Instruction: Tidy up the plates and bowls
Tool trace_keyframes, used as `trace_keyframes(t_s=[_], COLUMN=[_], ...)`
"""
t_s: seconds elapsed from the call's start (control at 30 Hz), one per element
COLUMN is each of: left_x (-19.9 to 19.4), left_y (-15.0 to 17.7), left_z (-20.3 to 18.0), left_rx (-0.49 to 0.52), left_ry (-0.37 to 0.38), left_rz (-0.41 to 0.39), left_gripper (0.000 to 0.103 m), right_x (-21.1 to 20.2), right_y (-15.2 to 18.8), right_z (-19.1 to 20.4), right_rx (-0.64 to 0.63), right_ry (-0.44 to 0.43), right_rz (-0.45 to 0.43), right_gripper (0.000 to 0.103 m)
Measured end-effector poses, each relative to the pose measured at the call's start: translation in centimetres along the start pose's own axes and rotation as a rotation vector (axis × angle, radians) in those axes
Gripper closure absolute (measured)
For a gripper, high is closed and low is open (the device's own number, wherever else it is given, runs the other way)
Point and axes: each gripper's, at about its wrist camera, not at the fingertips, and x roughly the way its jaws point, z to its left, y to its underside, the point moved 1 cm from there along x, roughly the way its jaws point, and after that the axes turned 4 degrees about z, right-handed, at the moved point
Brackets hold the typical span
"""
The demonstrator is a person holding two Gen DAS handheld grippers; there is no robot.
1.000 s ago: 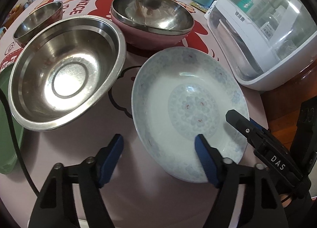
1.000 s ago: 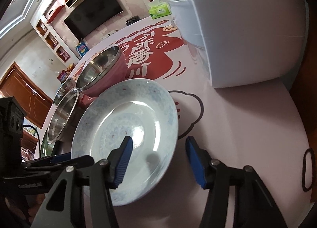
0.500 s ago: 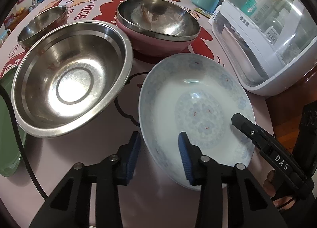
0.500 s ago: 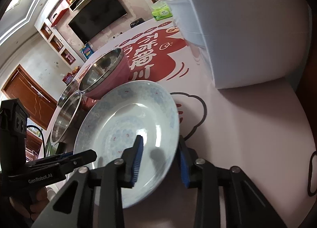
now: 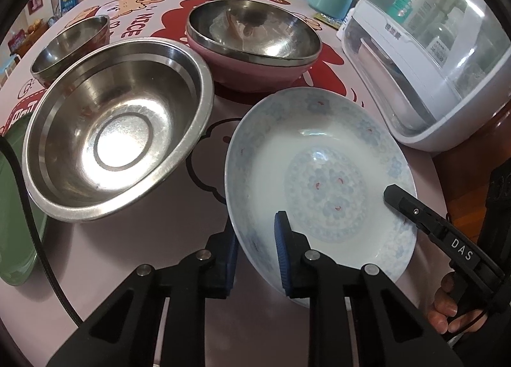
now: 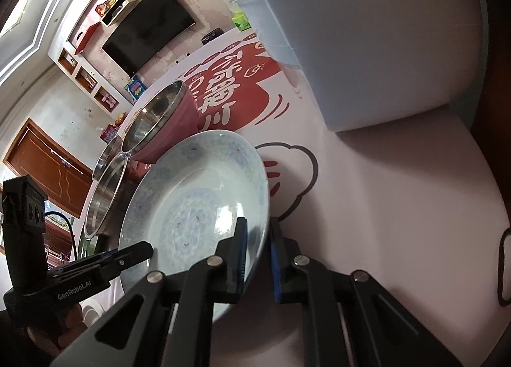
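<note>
Gripping the patterned plate [image 5: 322, 175] from two sides, both tongs have just clamped down on its rim.
Left tongs [image 5: 255, 249] pinch the near-left rim, angled steeply down; right tongs [image 6: 258, 252] pinch the near-right rim, the plate tilted on the counter [image 5: 121, 258]. The left view alone shows the large steel bowl [image 5: 118, 131], the pink bowl [image 5: 255, 73] and fingers on the right handle; the right view shows a wall television [image 6: 148, 32].

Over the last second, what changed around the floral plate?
Both closed on the floral plate: left hand-held gripper now clamps its near-left rim, right hand-held gripper its right rim. Plate, steel bowl and pink bowl stayed put.
</note>
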Motion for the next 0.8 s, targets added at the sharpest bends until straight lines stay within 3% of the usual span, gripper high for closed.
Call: trace_keyframes(t_s=[0.8], left_x=[-5.0], left_y=[3.2], left_z=[-2.8], left_rx=[0.141], left_ry=[-0.002], left_rz=[-0.022], left_gripper=[0.083], right_x=[-4.6], right_y=[4.6], right_z=[0.0], right_rx=[0.074], right_ry=[0.007], right_rz=[0.026], right_gripper=[0.090])
